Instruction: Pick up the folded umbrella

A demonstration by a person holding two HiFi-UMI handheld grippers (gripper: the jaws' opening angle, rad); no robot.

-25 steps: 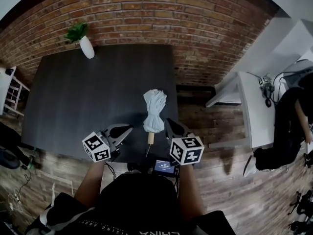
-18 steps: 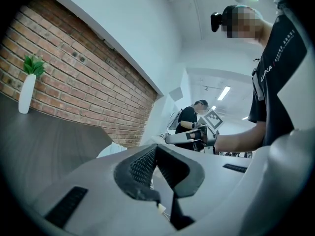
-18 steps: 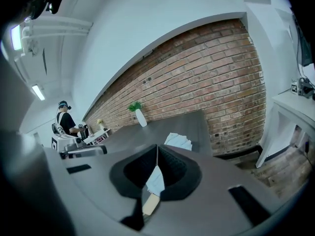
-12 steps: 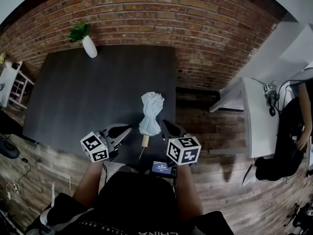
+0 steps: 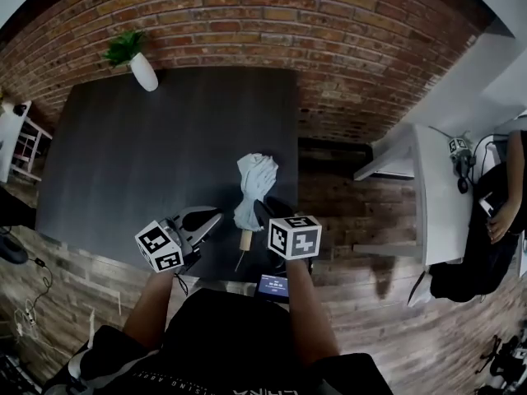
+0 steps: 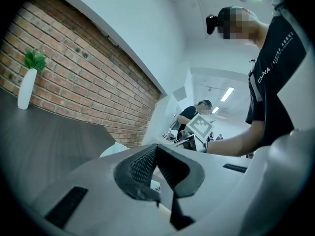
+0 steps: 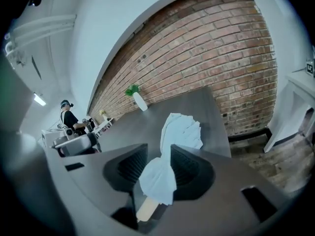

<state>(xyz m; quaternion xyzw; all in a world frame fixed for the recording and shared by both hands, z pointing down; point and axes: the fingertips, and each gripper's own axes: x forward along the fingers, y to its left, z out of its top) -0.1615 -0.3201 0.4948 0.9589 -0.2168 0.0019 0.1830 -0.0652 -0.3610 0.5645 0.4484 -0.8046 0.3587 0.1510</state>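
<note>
Umbrella front and centre: folded, pale blue, lying on the dark table close to its near right corner, loose canopy end pointing to the far side and wooden handle toward the near edge. And the right gripper is on top of it, tilted downward. Its jaws have just been opening and stand apart, one on either side of the umbrella's cinched waist. In the right gripper view the fabric sits between the ribbed pads with the handle poking out below. It is straddled rather than squeezed, so nothing is clamped.

Over on the left, the left gripper sits level above the near edge of the table, just beside the umbrella and not touching it. Its own view shows the jaws pinched together at the tips with nothing between them.

At the far left corner of the table, a white vase with a green plant stands against the brick wall.
</note>
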